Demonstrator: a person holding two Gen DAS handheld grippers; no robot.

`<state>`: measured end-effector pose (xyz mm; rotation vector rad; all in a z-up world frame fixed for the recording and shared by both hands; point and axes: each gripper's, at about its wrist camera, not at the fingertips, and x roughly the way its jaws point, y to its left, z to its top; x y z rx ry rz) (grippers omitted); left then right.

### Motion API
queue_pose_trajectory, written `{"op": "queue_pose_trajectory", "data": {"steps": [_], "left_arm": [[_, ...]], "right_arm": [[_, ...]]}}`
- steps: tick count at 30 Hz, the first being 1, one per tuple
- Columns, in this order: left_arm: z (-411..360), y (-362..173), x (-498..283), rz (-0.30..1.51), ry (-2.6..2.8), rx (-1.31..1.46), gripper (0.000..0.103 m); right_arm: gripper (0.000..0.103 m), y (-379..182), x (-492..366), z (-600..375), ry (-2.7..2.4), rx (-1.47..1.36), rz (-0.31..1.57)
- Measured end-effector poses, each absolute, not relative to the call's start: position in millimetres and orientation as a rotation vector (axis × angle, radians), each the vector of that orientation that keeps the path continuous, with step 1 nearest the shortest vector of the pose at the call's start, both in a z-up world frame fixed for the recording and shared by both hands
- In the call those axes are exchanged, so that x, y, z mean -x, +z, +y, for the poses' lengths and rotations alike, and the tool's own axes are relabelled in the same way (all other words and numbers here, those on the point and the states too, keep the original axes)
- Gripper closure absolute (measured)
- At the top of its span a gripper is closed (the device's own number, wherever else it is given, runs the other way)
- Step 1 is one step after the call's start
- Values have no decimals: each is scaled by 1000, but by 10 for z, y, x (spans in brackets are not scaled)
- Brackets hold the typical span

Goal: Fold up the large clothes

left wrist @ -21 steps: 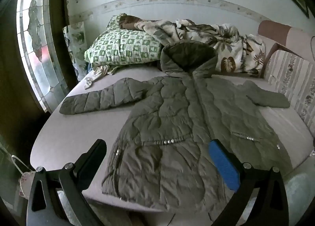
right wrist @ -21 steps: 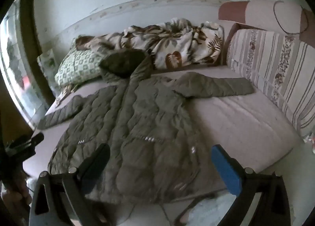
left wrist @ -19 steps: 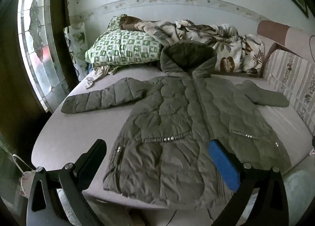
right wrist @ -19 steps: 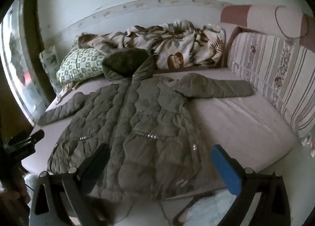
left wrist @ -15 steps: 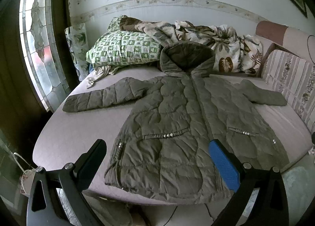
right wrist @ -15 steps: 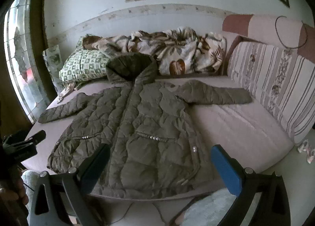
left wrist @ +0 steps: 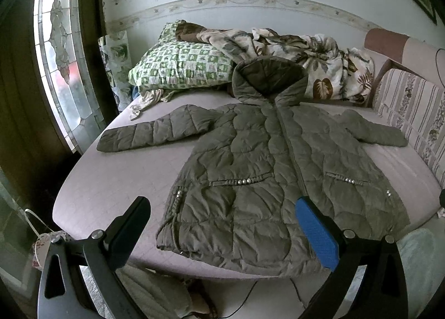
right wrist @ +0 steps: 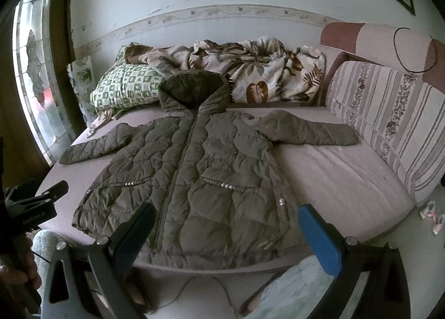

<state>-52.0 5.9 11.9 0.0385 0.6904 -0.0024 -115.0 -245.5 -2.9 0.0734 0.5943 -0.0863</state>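
An olive quilted hooded coat [left wrist: 261, 163] lies flat, front up, on the pink bed [left wrist: 116, 174], both sleeves spread out and the hood toward the wall. It also shows in the right wrist view [right wrist: 194, 174]. My left gripper [left wrist: 222, 230] is open and empty, held in front of the bed's near edge over the coat's hem. My right gripper [right wrist: 226, 232] is open and empty, also off the near edge by the hem. The left gripper shows at the left edge of the right wrist view [right wrist: 36, 202].
A green checked pillow [left wrist: 180, 68] and a leaf-print blanket [left wrist: 311, 63] lie at the head. A striped cushion [right wrist: 389, 124] lines the right side. A stained-glass window [left wrist: 58, 49] is left. A cable [right wrist: 194, 288] and rug [right wrist: 292, 291] lie on the floor.
Both grippers have pulled back and risen a little, so the whole coat and the bed's front edge now show. The coat has not moved.
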Motion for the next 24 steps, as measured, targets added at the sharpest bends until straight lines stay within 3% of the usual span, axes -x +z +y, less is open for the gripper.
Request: {"op": "queue_pose_trajectory", "data": {"steps": [13,24], "left_arm": [[90,16,613,599,35,-88,0],[102,48,627,641,29,-74,0]], "right_arm": [[0,-35,1192,-2439,-91,-73,592],[0,-1,1212,-2427,-86,-79,605]]}}
